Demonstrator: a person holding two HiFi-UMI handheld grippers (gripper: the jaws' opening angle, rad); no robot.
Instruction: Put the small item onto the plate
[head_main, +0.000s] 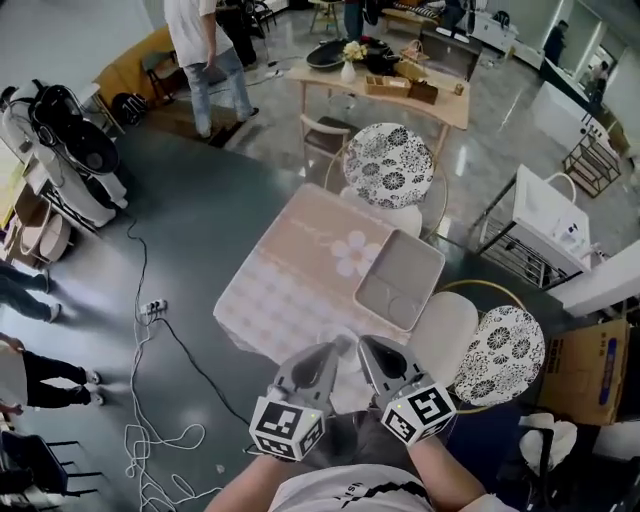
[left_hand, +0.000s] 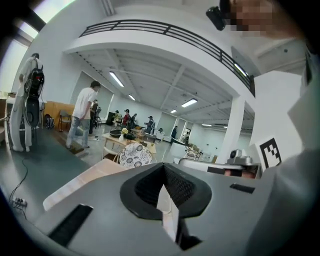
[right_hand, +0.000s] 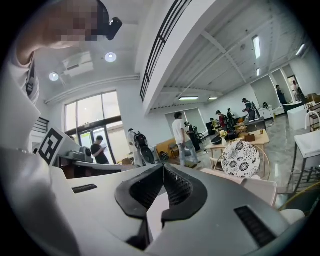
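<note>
**Left gripper (head_main: 331, 350) and right gripper (head_main: 364, 344) clenched on nothing, plate (head_main: 431, 262) ahead**

Both grippers hang side by side close to the person's chest, each with its jaws pressed together and nothing between them. Just past their tips begins the table (head_main: 285, 290) with its flowered cloth. Farther on, ahead and to the right of both grippers, the grey rectangular plate lies on the table. The small item cannot be made out in any view.

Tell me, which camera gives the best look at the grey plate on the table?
The head view: it looks down on the whole plate, lying on the table. Both gripper views aim across the room; I can't find the plate in either.
</note>
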